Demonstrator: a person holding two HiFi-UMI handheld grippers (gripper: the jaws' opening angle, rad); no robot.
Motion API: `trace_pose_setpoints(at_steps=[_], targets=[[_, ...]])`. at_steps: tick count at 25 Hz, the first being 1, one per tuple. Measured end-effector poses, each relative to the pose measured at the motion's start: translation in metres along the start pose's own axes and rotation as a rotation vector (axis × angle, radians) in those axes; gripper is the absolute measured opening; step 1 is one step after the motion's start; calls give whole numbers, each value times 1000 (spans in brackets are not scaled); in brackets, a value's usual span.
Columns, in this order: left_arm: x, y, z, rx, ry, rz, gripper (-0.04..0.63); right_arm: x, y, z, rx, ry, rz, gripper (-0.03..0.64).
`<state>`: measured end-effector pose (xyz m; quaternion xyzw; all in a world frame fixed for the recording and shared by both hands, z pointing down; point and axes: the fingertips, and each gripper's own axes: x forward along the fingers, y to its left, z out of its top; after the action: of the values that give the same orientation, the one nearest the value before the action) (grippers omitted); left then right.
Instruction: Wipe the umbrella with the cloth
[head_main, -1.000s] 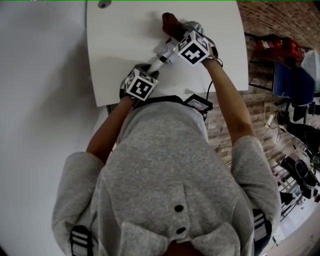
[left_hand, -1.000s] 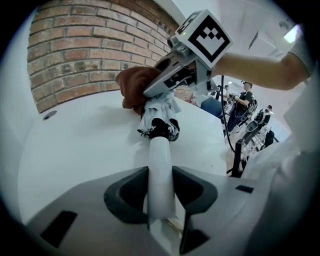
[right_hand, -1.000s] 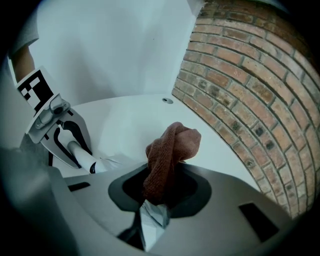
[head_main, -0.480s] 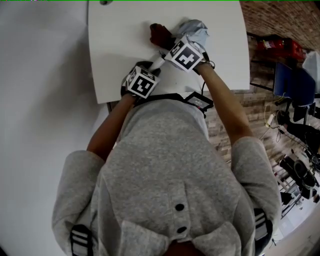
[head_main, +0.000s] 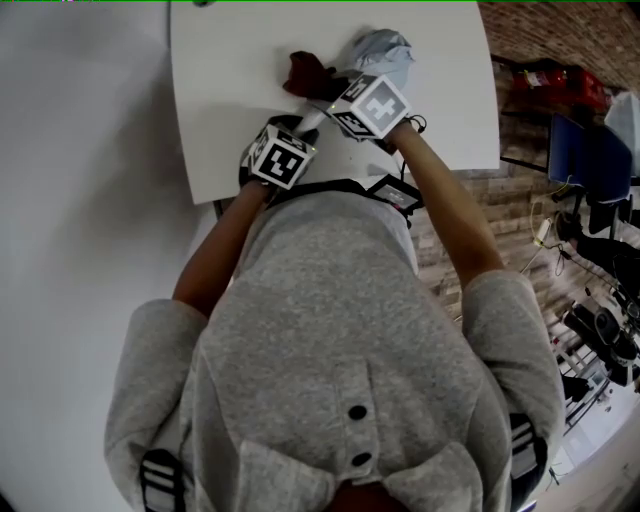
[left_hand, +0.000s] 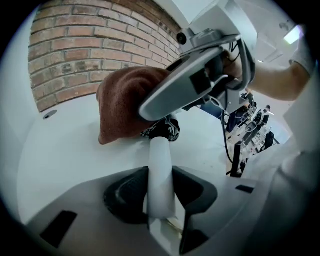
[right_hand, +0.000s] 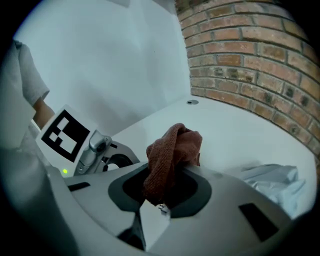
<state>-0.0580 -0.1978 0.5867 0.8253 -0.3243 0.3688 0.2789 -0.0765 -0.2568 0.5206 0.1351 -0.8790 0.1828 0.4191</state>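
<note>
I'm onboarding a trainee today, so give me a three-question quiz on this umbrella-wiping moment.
1. What do the left tongs clamp?
2. True or false: the cloth lies loose on the table.
3. The cloth's colour is: A blue, B reddish-brown, C white?

Key:
1. The umbrella's white handle.
2. False: the right tongs grip it.
3. B.

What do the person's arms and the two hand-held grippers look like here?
Both the left hand-held gripper and the right hand-held gripper have light grey moulded shells, dark round the jaws. Each carries a white cube with black square markers. A thin black cable trails from the right one. The person wears a grey short-sleeved top; forearms bare.
</note>
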Motion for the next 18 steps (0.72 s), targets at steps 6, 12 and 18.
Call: trace_pose_setpoints(at_steps=[6, 12, 18], targets=[[5, 1, -7, -16, 3, 18, 155, -43, 19, 7, 85, -214, 40, 95], [-6, 9, 3, -40, -124, 56, 167, -126, 22, 6, 114, -495, -73, 95], [-67, -1, 42, -142, -441, 193, 173, -247, 9, -47, 143, -693, -317, 95]])
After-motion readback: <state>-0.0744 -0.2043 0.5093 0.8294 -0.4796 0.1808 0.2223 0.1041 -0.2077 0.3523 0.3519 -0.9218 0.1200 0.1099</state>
